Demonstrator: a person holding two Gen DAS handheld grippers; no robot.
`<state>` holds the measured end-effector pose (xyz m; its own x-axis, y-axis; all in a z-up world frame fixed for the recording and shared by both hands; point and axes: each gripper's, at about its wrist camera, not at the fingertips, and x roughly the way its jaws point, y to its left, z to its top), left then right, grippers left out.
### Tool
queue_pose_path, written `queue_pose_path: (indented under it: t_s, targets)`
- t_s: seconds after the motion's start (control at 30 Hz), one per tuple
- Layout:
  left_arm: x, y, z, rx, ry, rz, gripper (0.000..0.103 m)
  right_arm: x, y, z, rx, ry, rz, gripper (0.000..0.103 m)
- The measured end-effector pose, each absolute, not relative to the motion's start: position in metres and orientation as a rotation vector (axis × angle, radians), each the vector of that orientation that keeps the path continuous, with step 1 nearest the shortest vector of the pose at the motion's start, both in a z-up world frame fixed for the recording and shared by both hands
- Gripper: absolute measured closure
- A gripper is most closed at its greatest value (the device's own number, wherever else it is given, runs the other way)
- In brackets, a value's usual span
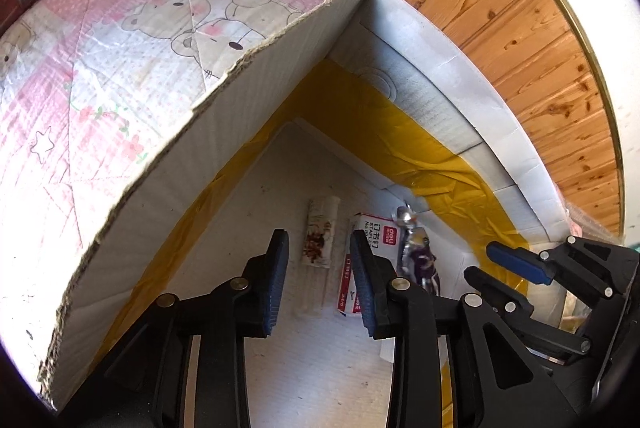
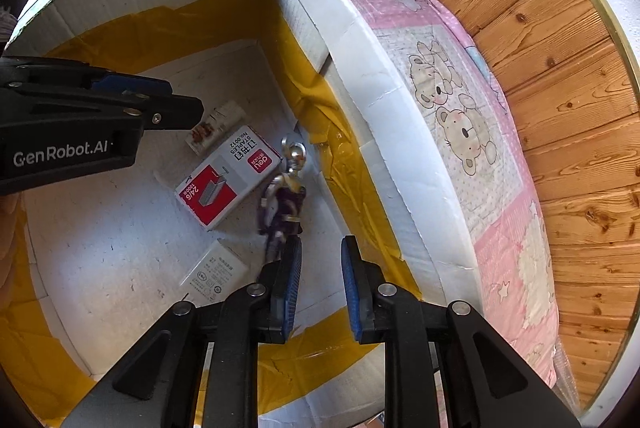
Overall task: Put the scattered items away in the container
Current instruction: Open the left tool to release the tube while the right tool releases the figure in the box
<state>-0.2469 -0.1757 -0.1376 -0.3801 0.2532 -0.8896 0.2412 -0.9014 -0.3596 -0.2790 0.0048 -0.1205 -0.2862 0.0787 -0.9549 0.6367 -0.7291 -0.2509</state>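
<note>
A white cardboard box point(image 2: 404, 163) with yellow tape lining sits on a pink bear quilt. On its floor lie a red-and-white staples box point(image 2: 228, 179), a silver and purple action figure point(image 2: 286, 195), a small white illustrated pack point(image 2: 218, 125) and a flat white charger point(image 2: 214, 270). My right gripper point(image 2: 320, 280) is open and empty above the box floor, beside the figure's legs. My left gripper point(image 1: 320, 268) is open and empty over the box, above the pack point(image 1: 322, 234) and the staples box point(image 1: 366, 228). The figure point(image 1: 418, 248) also shows there.
The quilt point(image 1: 120, 47) covers the bed around the box. A wooden panelled wall point(image 2: 560, 87) rises behind the bed. The box's near wall point(image 1: 168, 167) stands tall to the left of my left gripper.
</note>
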Motion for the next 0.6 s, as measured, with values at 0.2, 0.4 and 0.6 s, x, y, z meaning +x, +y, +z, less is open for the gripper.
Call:
queue_pose_path:
  t_s: [0.2,0.4,0.6]
  targets:
    - [-0.243,-0.173,-0.128,-1.728,-0.708,2.521,0.069,-0.268,0.011,-0.103,1.544,0.809,-2.142,0.081]
    - [-0.240,-0.173,-0.111,-1.686,-0.675,2.542,0.069,-0.250,0.026,-0.078,1.468,0.664,-2.255,0.080]
    - [-0.235,-0.175,-0.096,-1.636,-0.626,2.565,0.069,-0.224,0.042,-0.056,1.399,0.489,-2.331,0.080]
